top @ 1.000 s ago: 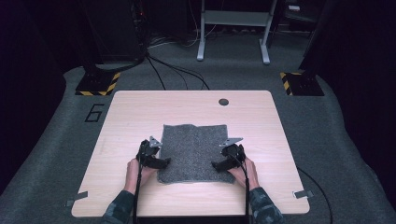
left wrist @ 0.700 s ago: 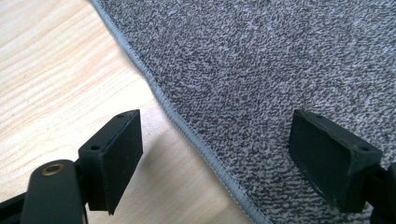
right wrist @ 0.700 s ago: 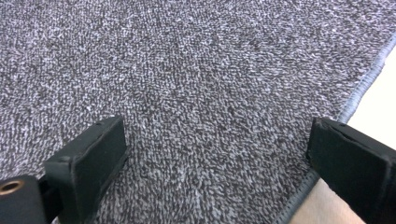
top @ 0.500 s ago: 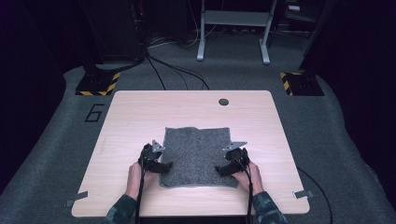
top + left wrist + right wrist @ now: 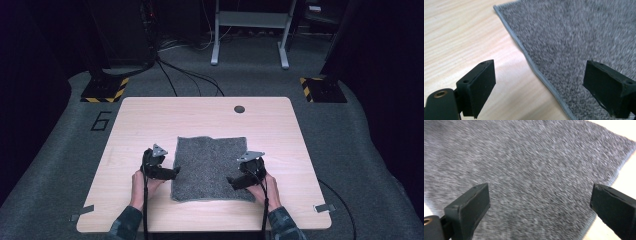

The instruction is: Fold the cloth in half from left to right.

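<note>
While the grey towel (image 5: pixel 210 167) lies spread flat on the near half of the wooden table (image 5: pixel 150 120), the person has a gripper parked at each side of it. Left gripper (image 5: pixel 172 172) sits right at the towel's left hemmed edge; in the left gripper view its jaws have just been opening and stand wide, one over bare wood, the other over the nap, nothing pinched between them. Right gripper (image 5: pixel 232 181) hangs just above the towel near its right side, jaws also spread wide with only grey pile under them, not touching as far as I can tell.

My read: the cloth has been laid out and let go, so this is the gap between releasing and the next grab. If a fold is coming, each gripper needs to drop to a corner or the hem (image 5: pixel 534 67), get one jaw under the edge, and close on a single layer. That thin hem lying flush on the wood looks like the fiddly bit.
</note>
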The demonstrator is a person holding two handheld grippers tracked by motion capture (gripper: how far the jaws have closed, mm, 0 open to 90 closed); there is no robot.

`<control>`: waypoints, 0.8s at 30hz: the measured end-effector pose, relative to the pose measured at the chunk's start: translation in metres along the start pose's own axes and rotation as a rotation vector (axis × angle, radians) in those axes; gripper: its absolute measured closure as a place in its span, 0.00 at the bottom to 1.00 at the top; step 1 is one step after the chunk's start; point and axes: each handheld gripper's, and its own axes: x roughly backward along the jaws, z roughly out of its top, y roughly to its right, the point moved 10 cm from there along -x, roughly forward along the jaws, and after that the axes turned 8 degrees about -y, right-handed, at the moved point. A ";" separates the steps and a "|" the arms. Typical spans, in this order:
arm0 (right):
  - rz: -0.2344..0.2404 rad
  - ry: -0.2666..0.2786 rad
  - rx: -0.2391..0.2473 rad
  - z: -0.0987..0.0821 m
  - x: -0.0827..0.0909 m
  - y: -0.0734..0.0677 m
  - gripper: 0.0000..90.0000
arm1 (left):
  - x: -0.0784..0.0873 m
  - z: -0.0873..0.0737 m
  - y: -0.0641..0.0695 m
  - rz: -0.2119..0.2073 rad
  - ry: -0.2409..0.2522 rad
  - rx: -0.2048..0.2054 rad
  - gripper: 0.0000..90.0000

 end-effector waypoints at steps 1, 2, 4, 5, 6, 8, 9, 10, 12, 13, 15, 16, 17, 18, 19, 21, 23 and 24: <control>0.005 0.010 -0.007 0.002 0.000 -0.004 0.03 | 0.001 0.004 -0.003 -0.015 -0.002 0.012 0.11; 0.005 0.010 -0.007 0.002 0.000 -0.004 0.03 | 0.001 0.004 -0.003 -0.015 -0.002 0.012 0.11; 0.026 0.022 -0.003 0.006 0.000 -0.012 0.03 | 0.000 0.009 -0.008 -0.015 -0.001 0.019 0.11; 0.026 0.022 -0.003 0.006 0.000 -0.012 0.03 | 0.000 0.009 -0.008 -0.015 -0.001 0.019 0.10; 0.041 0.032 0.003 0.009 -0.001 -0.017 0.03 | -0.001 0.012 -0.011 -0.021 0.003 0.028 0.10; 0.049 0.028 0.006 0.009 -0.001 -0.021 0.03 | -0.002 0.014 -0.013 -0.018 0.011 0.032 0.10; 0.059 0.034 0.006 0.012 -0.002 -0.028 0.03 | -0.003 0.017 -0.018 -0.017 0.011 0.036 0.10; 0.059 0.034 0.006 0.012 -0.002 -0.028 0.03 | -0.003 0.017 -0.018 -0.017 0.011 0.036 0.10; 0.075 0.042 0.019 0.015 -0.002 -0.036 0.04 | -0.005 0.021 -0.021 -0.021 0.013 0.043 0.10; 0.084 0.046 0.020 0.017 -0.002 -0.040 0.04 | -0.007 0.023 -0.022 -0.028 0.014 0.043 0.10; 0.105 0.052 0.038 0.022 -0.005 -0.053 0.04 | -0.010 0.028 -0.026 -0.034 0.017 0.048 0.10; 0.116 0.047 0.035 0.023 -0.007 -0.058 0.04 | -0.013 0.030 -0.027 -0.030 0.028 0.056 0.10; 0.116 0.047 0.035 0.023 -0.007 -0.058 0.04 | -0.013 0.030 -0.027 -0.030 0.028 0.056 0.10; 0.126 0.049 0.062 0.026 -0.010 -0.067 0.04 | -0.015 0.031 -0.028 -0.041 0.015 0.052 0.09; 0.126 0.049 0.062 0.026 -0.010 -0.067 0.04 | -0.016 0.032 -0.029 -0.047 0.016 0.055 0.09; 0.141 0.053 0.076 0.029 -0.013 -0.076 0.05 | -0.021 0.037 -0.034 -0.045 0.017 0.068 0.10; 0.148 0.056 0.077 0.030 -0.015 -0.080 0.05 | -0.023 0.037 -0.035 -0.050 0.005 0.067 0.11; 0.152 0.075 0.090 0.033 -0.016 -0.086 0.07 | -0.026 0.040 -0.039 -0.063 -0.001 0.081 0.10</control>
